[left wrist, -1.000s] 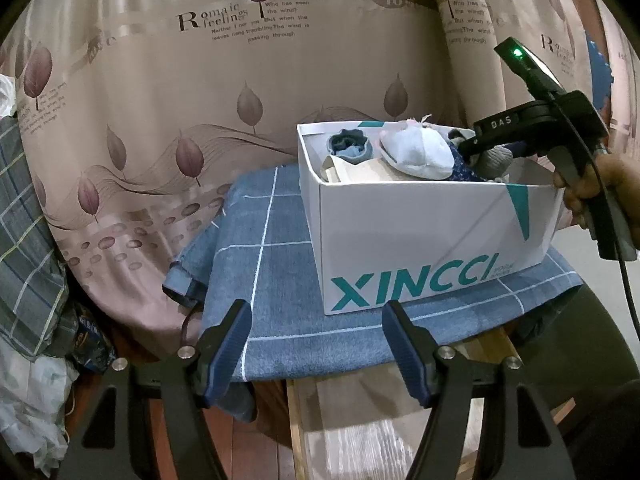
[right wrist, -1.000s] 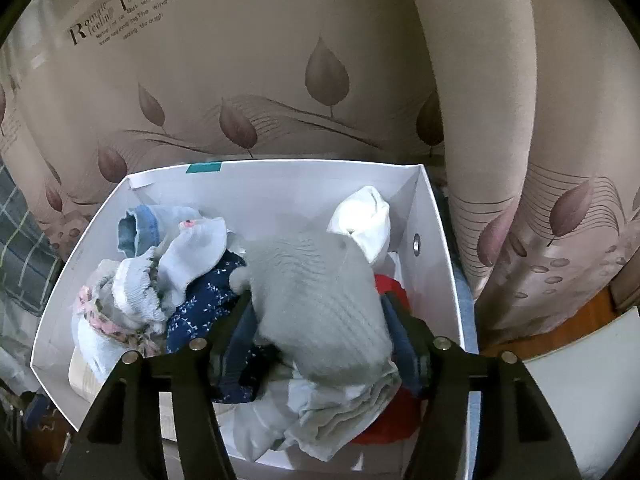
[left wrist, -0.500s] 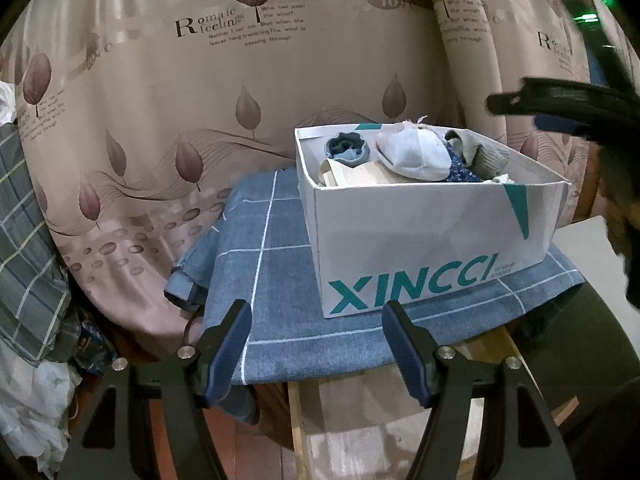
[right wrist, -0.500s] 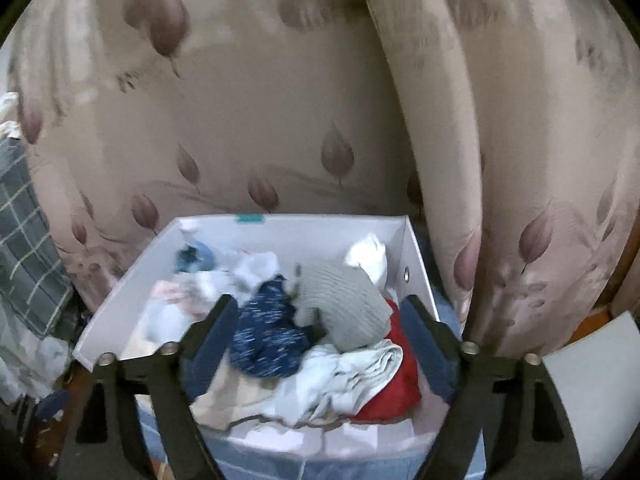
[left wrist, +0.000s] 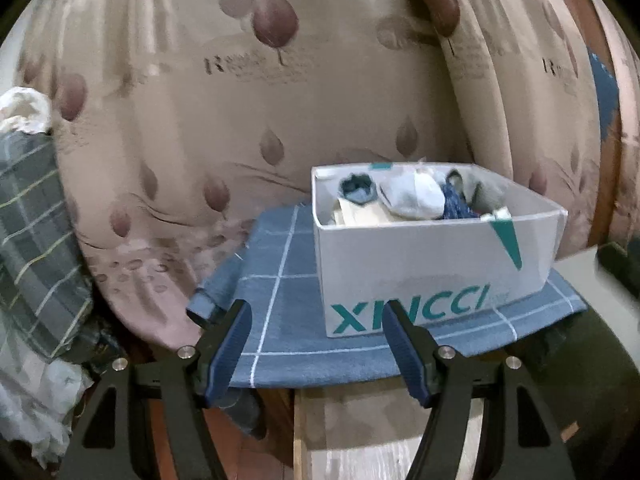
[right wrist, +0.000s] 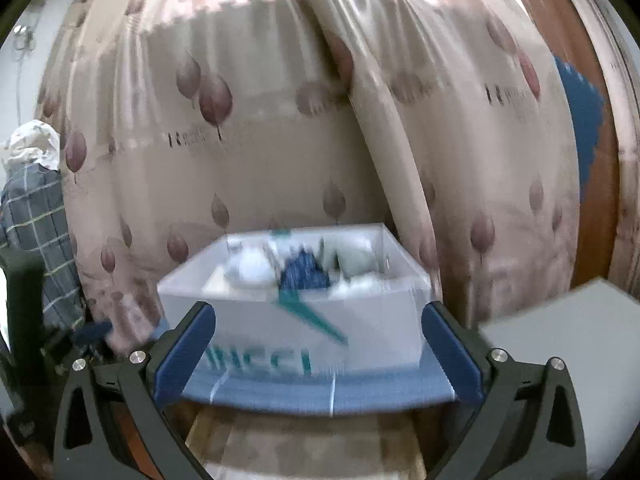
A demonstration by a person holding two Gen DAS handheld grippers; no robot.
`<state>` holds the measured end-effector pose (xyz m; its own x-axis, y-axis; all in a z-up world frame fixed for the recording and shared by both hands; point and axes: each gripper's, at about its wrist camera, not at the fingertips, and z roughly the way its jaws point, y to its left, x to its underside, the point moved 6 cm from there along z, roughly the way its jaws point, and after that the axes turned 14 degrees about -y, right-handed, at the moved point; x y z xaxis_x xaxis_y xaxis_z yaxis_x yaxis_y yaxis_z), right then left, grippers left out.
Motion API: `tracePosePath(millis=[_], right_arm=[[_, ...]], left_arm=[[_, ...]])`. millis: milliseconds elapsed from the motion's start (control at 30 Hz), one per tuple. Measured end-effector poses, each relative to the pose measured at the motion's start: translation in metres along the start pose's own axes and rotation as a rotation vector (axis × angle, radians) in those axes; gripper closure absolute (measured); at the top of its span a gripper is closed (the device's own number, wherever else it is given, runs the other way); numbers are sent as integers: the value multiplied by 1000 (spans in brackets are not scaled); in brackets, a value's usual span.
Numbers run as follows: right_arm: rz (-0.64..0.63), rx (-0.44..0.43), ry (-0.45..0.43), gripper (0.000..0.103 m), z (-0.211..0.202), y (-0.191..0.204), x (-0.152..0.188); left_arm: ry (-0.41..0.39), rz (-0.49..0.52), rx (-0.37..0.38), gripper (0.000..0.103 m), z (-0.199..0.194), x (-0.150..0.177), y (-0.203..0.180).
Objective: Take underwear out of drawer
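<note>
A white box (left wrist: 420, 256) with teal lettering serves as the drawer and stands on a blue checked cloth (left wrist: 280, 304). Inside lie crumpled garments: a white piece (left wrist: 412, 196), a navy patterned piece (left wrist: 456, 204) and a grey knit piece (right wrist: 356, 258). My left gripper (left wrist: 315, 316) is open and empty, low in front of the box's left corner. My right gripper (right wrist: 319, 314) is back from the box (right wrist: 256, 320), short of its near wall. Its jaws are opening wide with nothing between them. The right wrist view is blurred by motion.
A beige leaf-print curtain (left wrist: 320, 100) hangs close behind the box. Plaid fabric (left wrist: 28, 220) is heaped at the left. A white flat surface (right wrist: 560, 340) lies to the right of the box. A pale wooden board (left wrist: 360, 420) shows under the cloth's front edge.
My right gripper let go of the grey garment, which stayed in the box, then pulled back out and spread its jaws wide. My left gripper drew back slightly.
</note>
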<state>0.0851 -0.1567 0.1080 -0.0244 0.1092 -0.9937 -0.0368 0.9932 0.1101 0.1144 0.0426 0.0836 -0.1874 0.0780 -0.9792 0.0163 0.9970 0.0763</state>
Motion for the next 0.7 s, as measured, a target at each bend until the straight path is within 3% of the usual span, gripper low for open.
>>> tracePosePath(millis=[133,267,400,700], right_arm=[[-61,-1,8,1,-15,3,12],[-82,4,37,1,-22,2,22],[-115,-12,50,1,-26,8,29],[-129,-45,58,1,-28,15,35]], left_arm=[[-16,-55,53,26,-20,2,-6],[6,-68,122,26,-31,9,-15],[-7,-7,96,26,-41,10,-25],[23,-3,49,26,-49,21,-22]])
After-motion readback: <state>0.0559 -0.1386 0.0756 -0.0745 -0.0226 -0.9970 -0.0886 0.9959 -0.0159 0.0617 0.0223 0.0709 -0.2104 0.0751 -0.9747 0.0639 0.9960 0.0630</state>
